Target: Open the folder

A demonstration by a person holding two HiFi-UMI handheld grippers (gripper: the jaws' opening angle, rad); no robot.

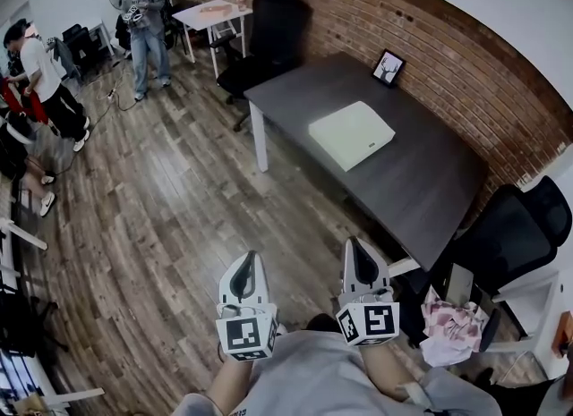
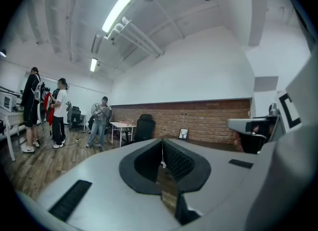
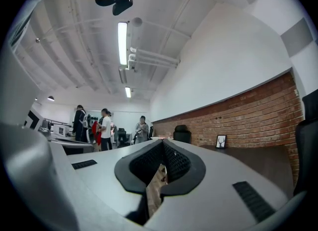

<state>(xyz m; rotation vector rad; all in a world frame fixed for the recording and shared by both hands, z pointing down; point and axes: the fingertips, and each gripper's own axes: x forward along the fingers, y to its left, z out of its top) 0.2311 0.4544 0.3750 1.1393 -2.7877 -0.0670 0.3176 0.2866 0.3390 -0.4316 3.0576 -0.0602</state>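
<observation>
No word, brand or number can be read anywhere. The nearest to signs are the black-and-white square code patterns low in the head view, on the left marker cube of the left gripper and on the right marker cube of the right gripper. They are blocks, not letters. At the right edge of the left gripper view a black bracket-like mark on white is probably part of such a pattern. The framed picture on the bench, upper right, shows a dark antlered figure and no caption.
</observation>
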